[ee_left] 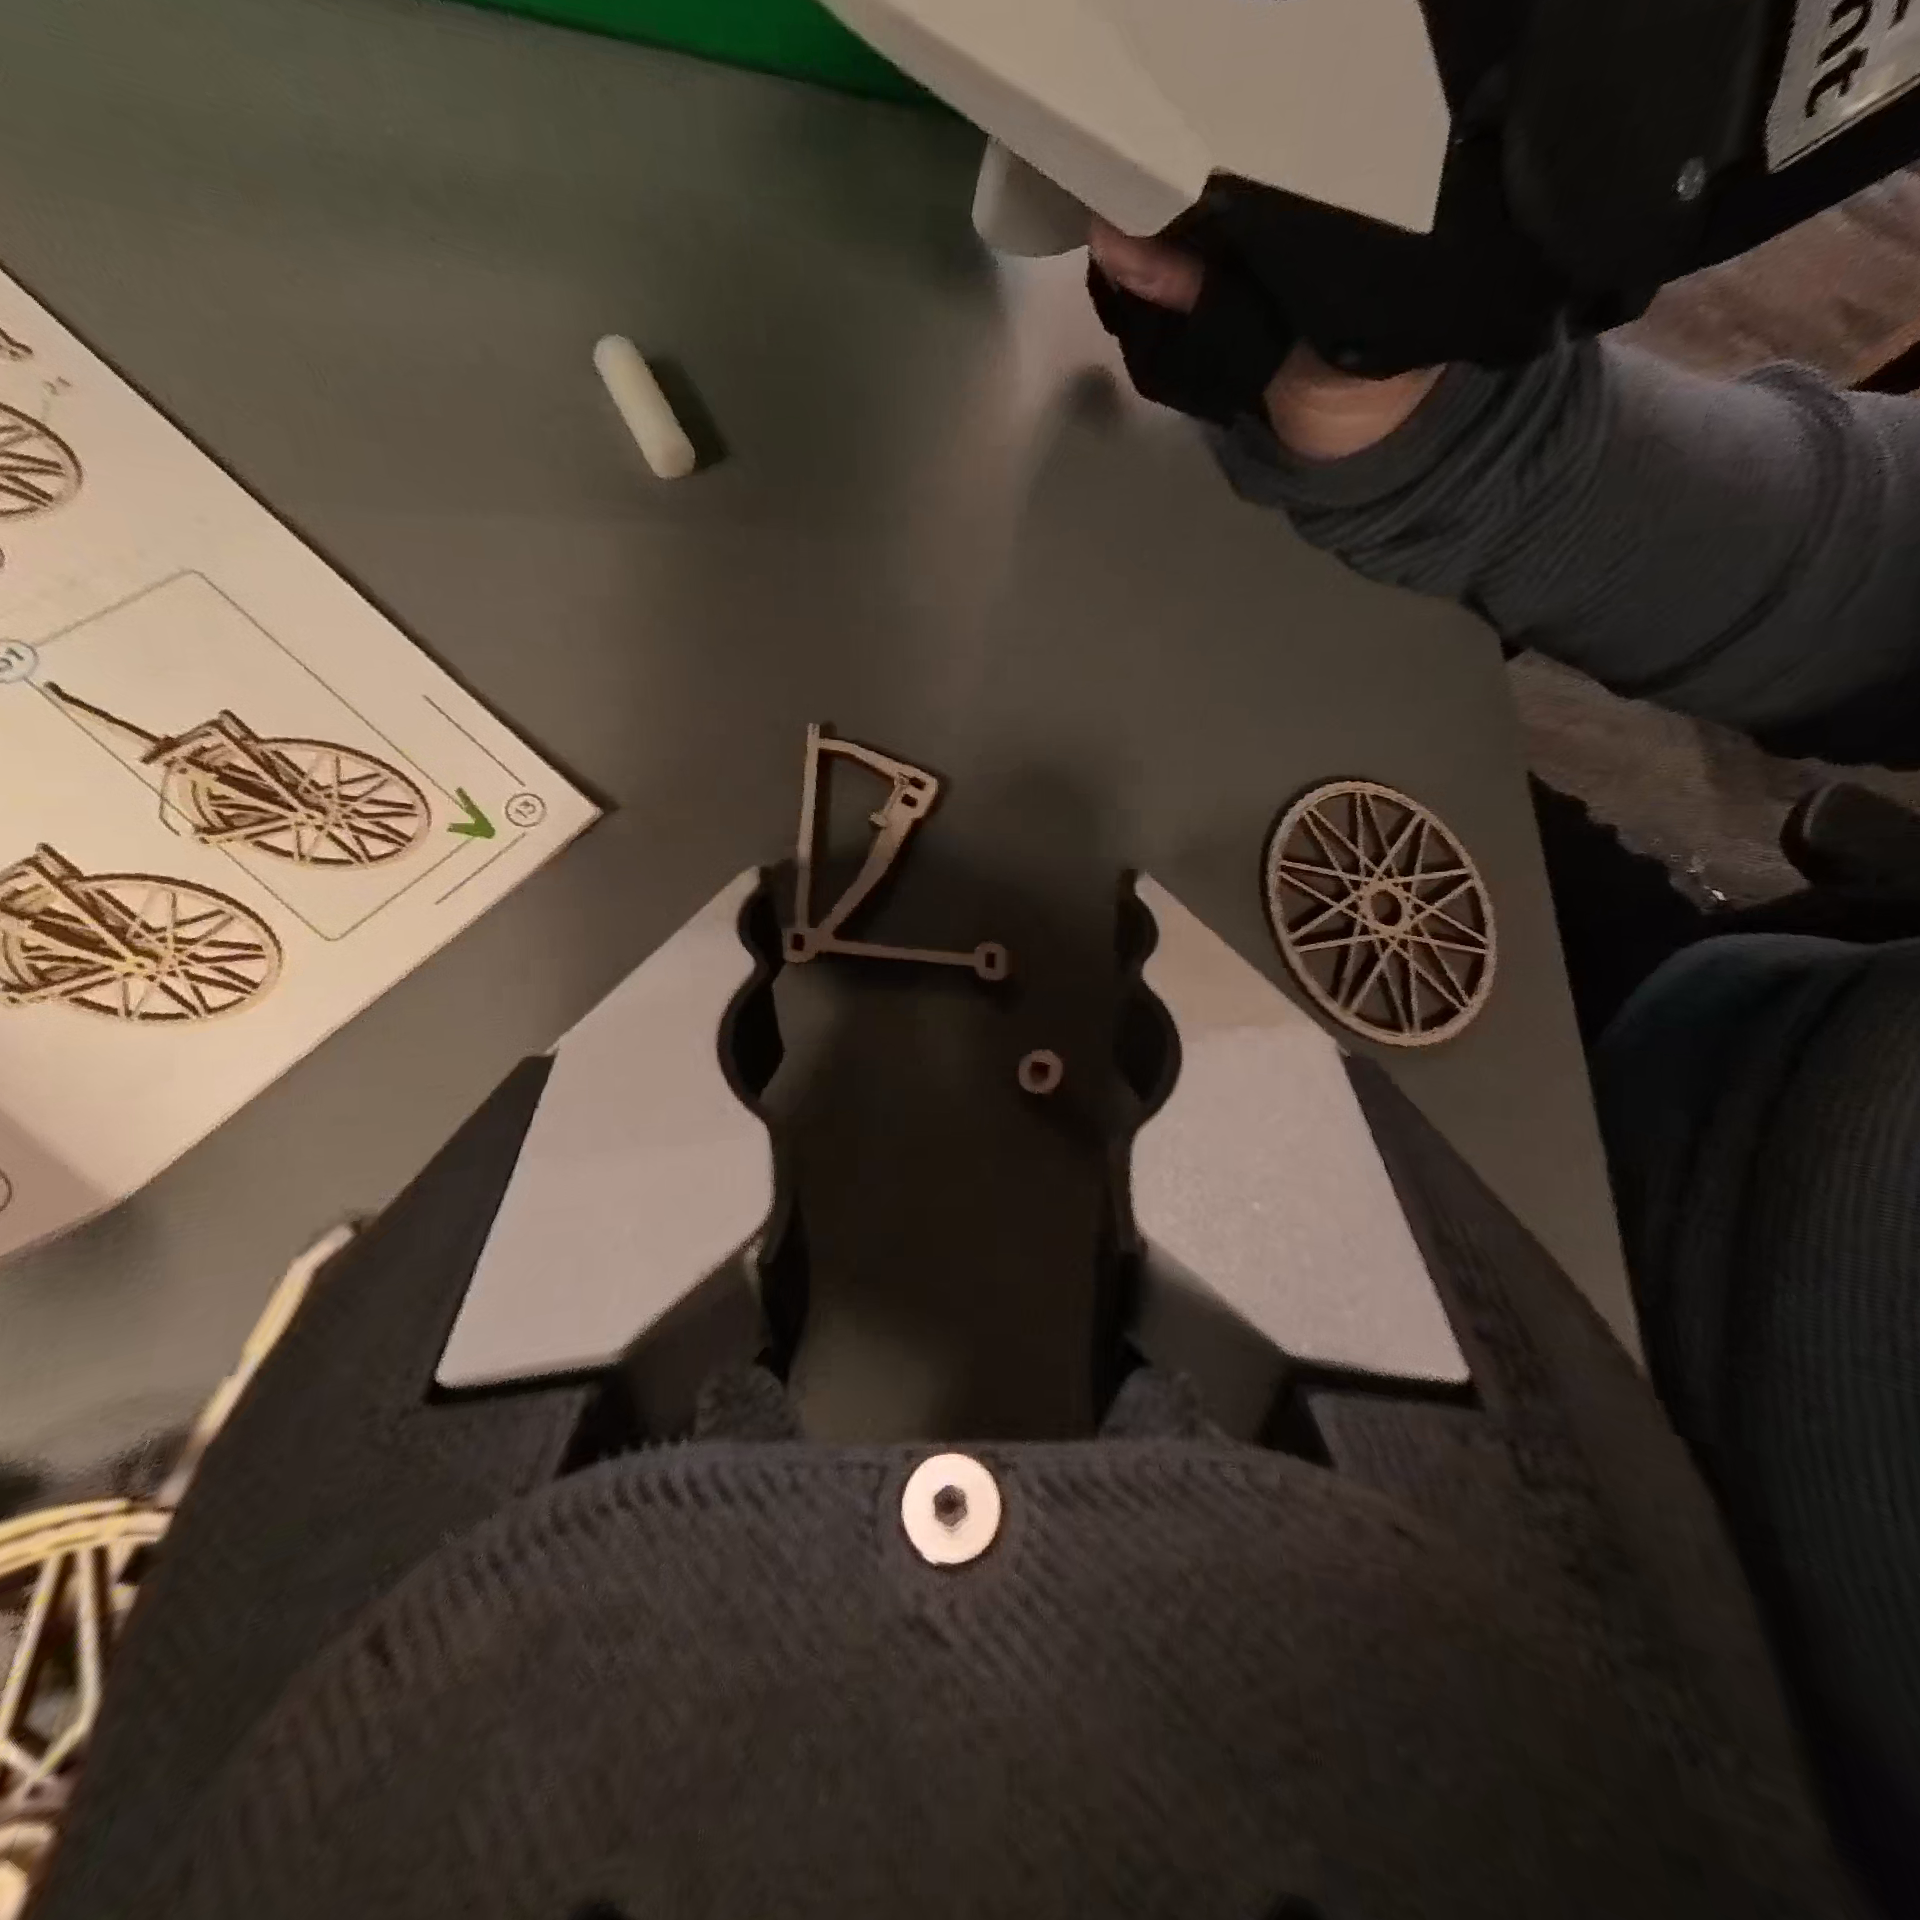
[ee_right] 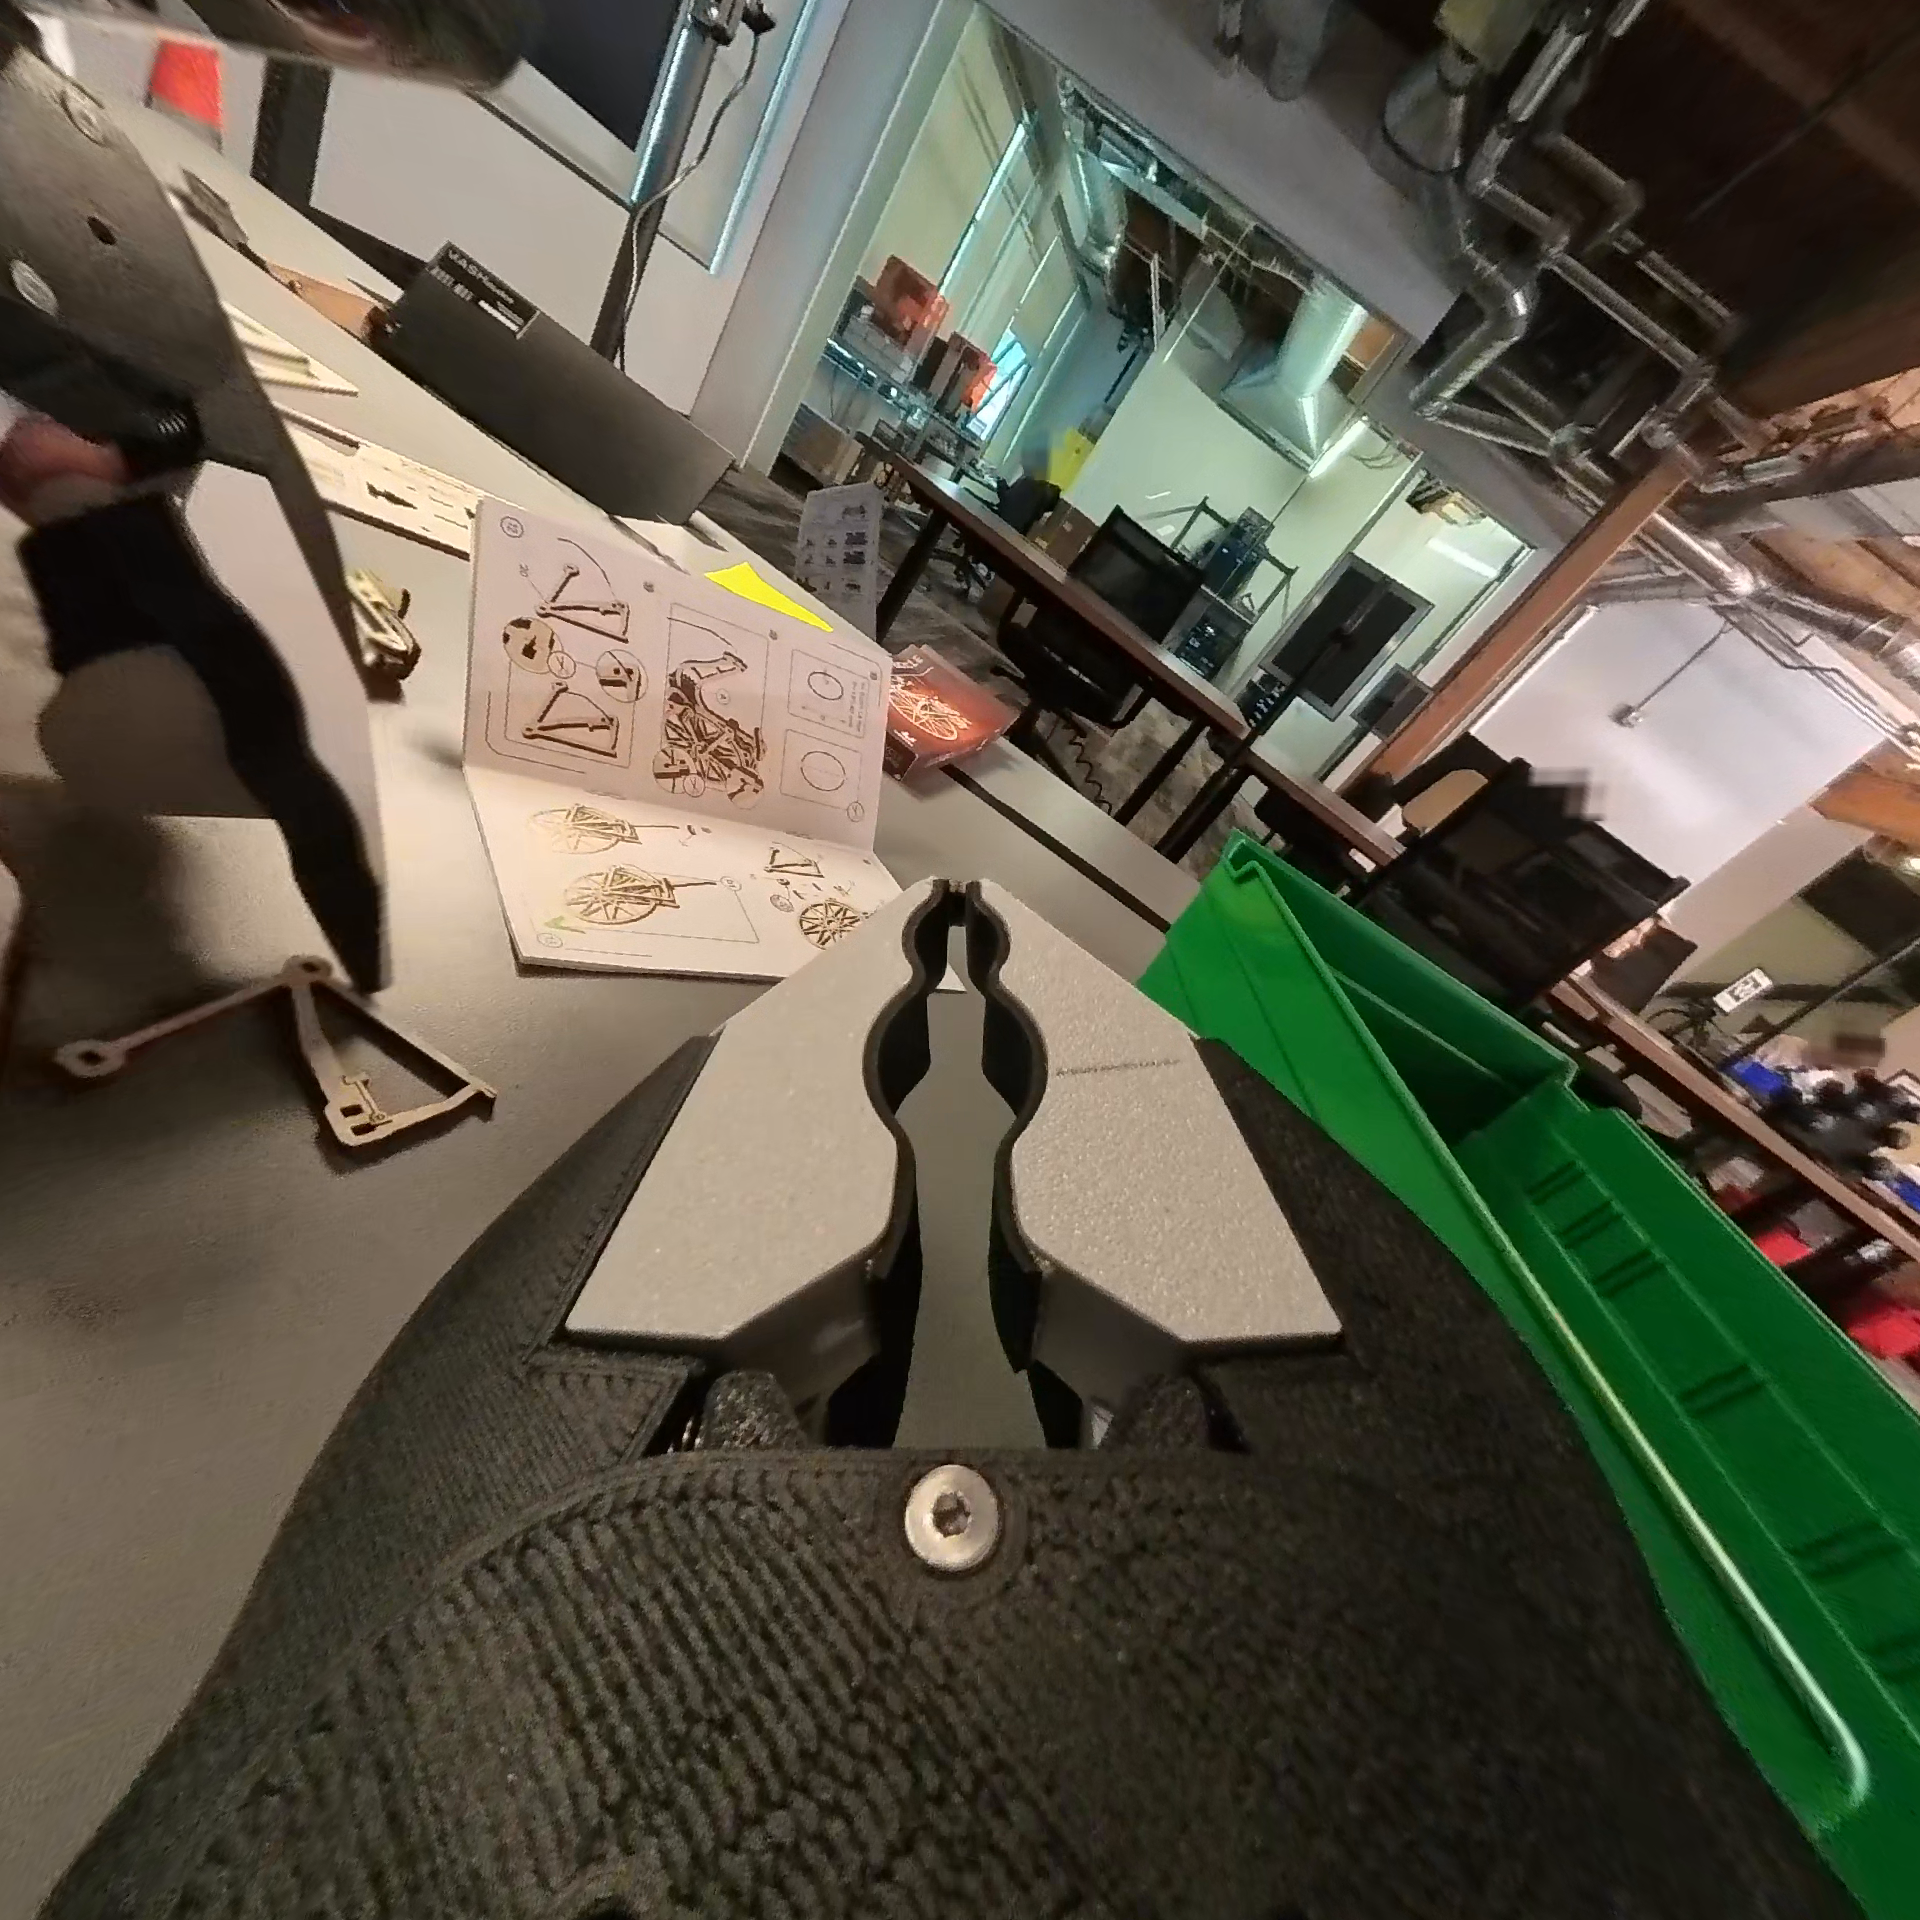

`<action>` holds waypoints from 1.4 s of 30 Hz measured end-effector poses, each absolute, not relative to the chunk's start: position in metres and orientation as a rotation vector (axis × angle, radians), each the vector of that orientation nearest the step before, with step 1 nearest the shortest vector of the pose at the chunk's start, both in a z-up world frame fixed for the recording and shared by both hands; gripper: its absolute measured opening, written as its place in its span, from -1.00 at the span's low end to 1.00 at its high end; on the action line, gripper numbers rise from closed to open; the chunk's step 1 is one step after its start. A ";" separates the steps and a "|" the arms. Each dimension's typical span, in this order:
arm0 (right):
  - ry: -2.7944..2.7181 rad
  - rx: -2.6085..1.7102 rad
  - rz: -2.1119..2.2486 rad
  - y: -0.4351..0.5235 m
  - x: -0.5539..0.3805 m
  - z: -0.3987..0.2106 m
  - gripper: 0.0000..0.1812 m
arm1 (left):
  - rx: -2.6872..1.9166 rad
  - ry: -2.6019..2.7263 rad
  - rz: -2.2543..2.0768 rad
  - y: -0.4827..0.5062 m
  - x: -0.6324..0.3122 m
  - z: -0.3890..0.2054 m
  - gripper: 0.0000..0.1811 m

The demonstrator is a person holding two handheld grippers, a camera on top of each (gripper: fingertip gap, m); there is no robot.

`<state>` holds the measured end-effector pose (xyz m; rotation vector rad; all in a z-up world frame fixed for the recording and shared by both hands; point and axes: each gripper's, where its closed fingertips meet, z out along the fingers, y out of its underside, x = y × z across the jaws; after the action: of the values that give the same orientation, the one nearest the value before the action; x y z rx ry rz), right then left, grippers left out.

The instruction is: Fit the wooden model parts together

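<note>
A thin wooden frame part point(ee_left: 831, 831) lies flat on the grey table point(ee_left: 416, 312), partly between my left gripper's open jaws. My left gripper point(ee_left: 945, 894) is low over it, with its left fingertip by the frame's corner. A small wooden ring point(ee_left: 1039, 1070) lies between the jaws. A spoked wooden wheel point(ee_left: 1380, 928) lies to the right of them. In the right wrist view the frame point(ee_right: 301, 1049) lies at the left under the left gripper's finger point(ee_right: 322, 852). My right gripper point(ee_right: 956, 891) is shut, with nothing seen between its tips, raised off the table.
An open instruction booklet point(ee_left: 208, 779) point(ee_right: 675, 779) lies at the left. A white peg point(ee_left: 644, 405) lies farther back. A partly built wooden assembly point(ee_left: 62, 1610) point(ee_right: 379, 623) sits beside the left gripper. A green bin point(ee_right: 1558, 1247) stands at the right. A gloved hand point(ee_left: 1247, 312) holds the right gripper. My right fingertips sit around 12 centimeters from my left ones. The spoked wooden wheel point(ee_left: 1380, 928) is closer to my left gripper, around 8 centimeters from its tips; the right tips are 20 centimeters off.
</note>
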<state>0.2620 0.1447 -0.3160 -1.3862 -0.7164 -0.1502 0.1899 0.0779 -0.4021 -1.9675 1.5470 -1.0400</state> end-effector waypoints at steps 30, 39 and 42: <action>-0.698 -1.401 -0.120 0.146 0.264 -0.317 -1.00 | -2.144 1.468 -0.897 0.059 0.188 -0.403 -0.26; -0.704 -1.410 -0.110 0.147 0.263 -0.319 -1.00 | -2.131 1.518 -0.962 0.032 0.194 -0.399 -0.21; -0.705 -1.413 -0.106 0.147 0.263 -0.320 -1.00 | -2.124 1.533 -0.973 0.029 0.197 -0.399 -0.21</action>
<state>0.2628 0.1470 -0.3195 -1.4127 -0.7045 -0.1057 0.1966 0.0289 -0.3993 -2.1239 1.5326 -0.9732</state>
